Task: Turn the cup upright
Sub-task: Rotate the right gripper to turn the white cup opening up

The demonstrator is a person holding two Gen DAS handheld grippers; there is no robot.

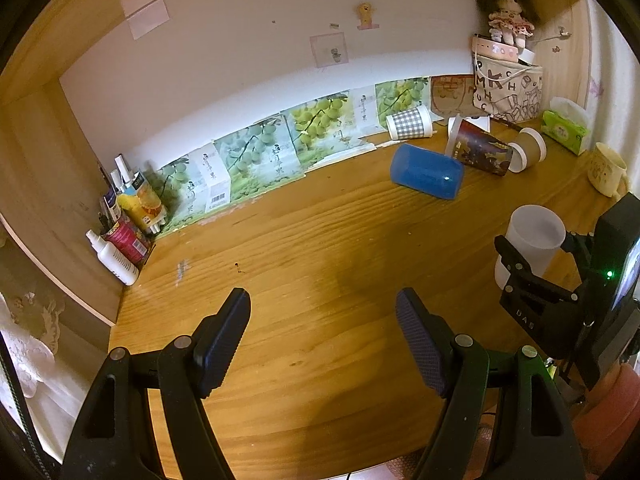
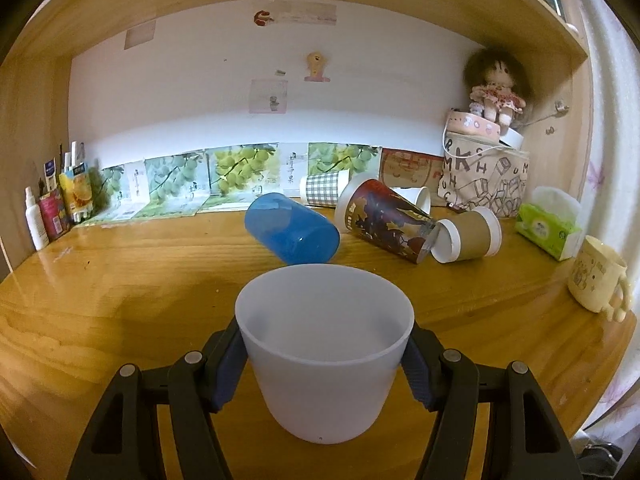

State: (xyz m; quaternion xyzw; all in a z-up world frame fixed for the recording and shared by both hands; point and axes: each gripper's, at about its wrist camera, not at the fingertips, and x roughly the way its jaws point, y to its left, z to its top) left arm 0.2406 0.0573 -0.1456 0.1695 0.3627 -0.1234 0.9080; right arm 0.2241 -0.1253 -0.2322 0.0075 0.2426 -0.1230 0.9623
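Left wrist view: the left gripper [image 1: 323, 340] hovers over the wooden counter [image 1: 320, 248] with its jaws spread wide and nothing between them. At the right edge the right gripper [image 1: 532, 264] shows only in part; its body and a lit screen are cut off by the frame. It clasps the frosted white cup [image 1: 530, 240], whose lower wall is hidden behind one black finger. The cup stands mouth up, long axis vertical, on the near right part of the counter. Farther back a blue cup [image 1: 427, 176] lies on its side, and beyond it lie a dark printed cup [image 1: 482, 148], a brown paper cup [image 1: 530, 148] and a checked cup [image 1: 408, 122]. A cream mug [image 1: 606, 168] stands upright at the far right, partly cropped. The bottles [image 1: 120, 236] in the left corner are blurred, their labels unreadable.

Right wrist view: the right gripper [image 2: 325, 354] has its jaws closed on the frosted white cup [image 2: 324, 344], one pad at each side just under the rim. The cup fills the centre, mouth open upward, axis upright, base low near the counter [image 2: 120, 300]; whether the base touches the wood cannot be told. It hides the counter right behind it. The blue cup [image 2: 292, 232] lies tipped beyond, its closed end toward the camera. The dark printed cup [image 2: 388, 224] lies touching the brown paper cup [image 2: 468, 236]. The cream mug [image 2: 598, 280] stands well apart at the right.
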